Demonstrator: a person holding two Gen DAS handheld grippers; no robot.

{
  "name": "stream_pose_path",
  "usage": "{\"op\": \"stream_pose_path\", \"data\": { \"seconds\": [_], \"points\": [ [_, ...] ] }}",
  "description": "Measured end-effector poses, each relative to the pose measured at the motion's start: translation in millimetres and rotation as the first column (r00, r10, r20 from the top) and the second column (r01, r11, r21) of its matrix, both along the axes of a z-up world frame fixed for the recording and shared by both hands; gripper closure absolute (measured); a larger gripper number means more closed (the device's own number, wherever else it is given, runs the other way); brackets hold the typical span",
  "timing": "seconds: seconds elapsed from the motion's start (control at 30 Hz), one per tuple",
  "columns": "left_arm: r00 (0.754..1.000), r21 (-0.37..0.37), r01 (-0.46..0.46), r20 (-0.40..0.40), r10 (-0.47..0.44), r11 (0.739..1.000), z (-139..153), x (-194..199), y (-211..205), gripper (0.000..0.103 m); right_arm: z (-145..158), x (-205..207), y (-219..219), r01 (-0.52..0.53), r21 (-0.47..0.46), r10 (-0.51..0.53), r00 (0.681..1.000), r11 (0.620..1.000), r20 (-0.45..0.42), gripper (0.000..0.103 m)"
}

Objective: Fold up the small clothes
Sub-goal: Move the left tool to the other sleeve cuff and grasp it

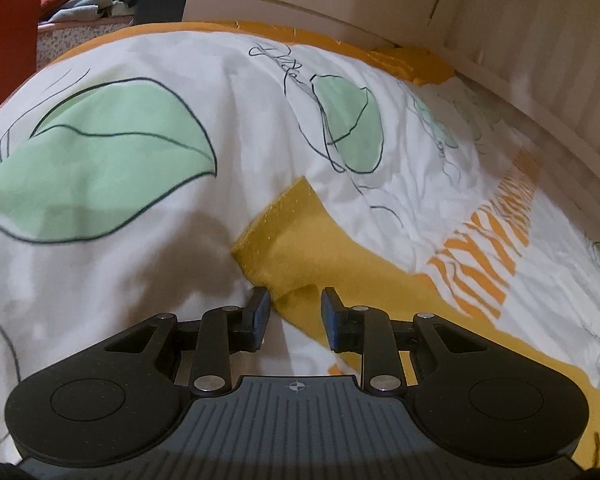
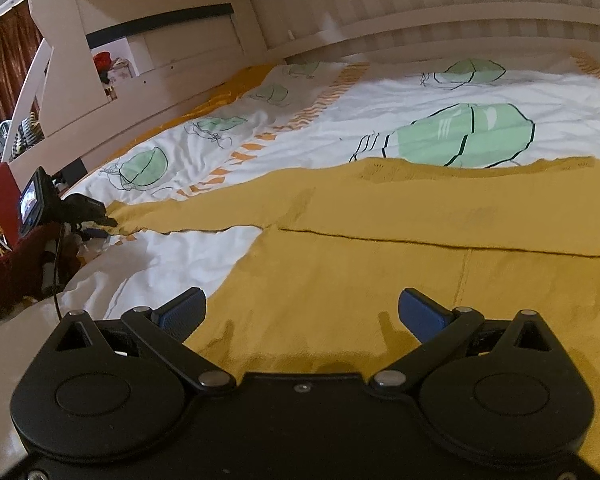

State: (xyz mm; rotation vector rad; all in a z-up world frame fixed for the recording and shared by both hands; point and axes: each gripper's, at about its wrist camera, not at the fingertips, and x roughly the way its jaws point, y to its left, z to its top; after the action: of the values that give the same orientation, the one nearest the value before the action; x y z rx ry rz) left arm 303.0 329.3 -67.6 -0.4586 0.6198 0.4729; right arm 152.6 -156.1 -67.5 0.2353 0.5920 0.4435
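A mustard-yellow knit sweater lies flat on the bed, one sleeve stretched to the left. In the left wrist view I see that sleeve's cuff end on the white bedspread. My left gripper is open, its blue pads on either side of the sleeve edge, just above the cloth and holding nothing. It also shows in the right wrist view, at the sleeve tip. My right gripper is wide open and empty, low over the sweater's lower body.
The bed has a white bedspread with green leaf prints and orange bands. A cream wooden bed frame runs along the far side. Cluttered items and a red box stand past the bed's left edge.
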Motion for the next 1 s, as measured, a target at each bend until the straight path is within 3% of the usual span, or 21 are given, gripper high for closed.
{"op": "stream_pose_path", "data": {
  "seconds": [0.47, 0.67, 0.73, 1.0],
  "points": [
    [0.997, 0.004, -0.040, 0.067, 0.039, 0.999, -3.8, 0.1, 8.4, 0.075, -7.4, 2.1, 4.2, -0.013, 0.010, 0.013, 0.999, 1.000, -0.038, 0.001],
    [0.993, -0.048, -0.070, 0.097, 0.074, 0.996, -6.4, 6.6, 18.7, 0.075, -10.9, 4.0, 4.9, -0.004, 0.013, 0.005, 0.999, 1.000, -0.054, 0.001],
    [0.992, -0.048, -0.066, 0.105, 0.071, 0.997, -6.0, 10.2, 19.3, 0.070, -11.7, 4.3, 4.9, -0.003, 0.014, 0.004, 0.998, 1.000, -0.058, 0.001],
    [0.996, 0.024, -0.038, 0.080, 0.036, 0.999, -7.0, 28.9, 11.1, 0.065, -13.6, 5.8, 2.5, 0.011, 0.021, -0.009, 0.998, 1.000, -0.068, 0.001]
  ]
}}
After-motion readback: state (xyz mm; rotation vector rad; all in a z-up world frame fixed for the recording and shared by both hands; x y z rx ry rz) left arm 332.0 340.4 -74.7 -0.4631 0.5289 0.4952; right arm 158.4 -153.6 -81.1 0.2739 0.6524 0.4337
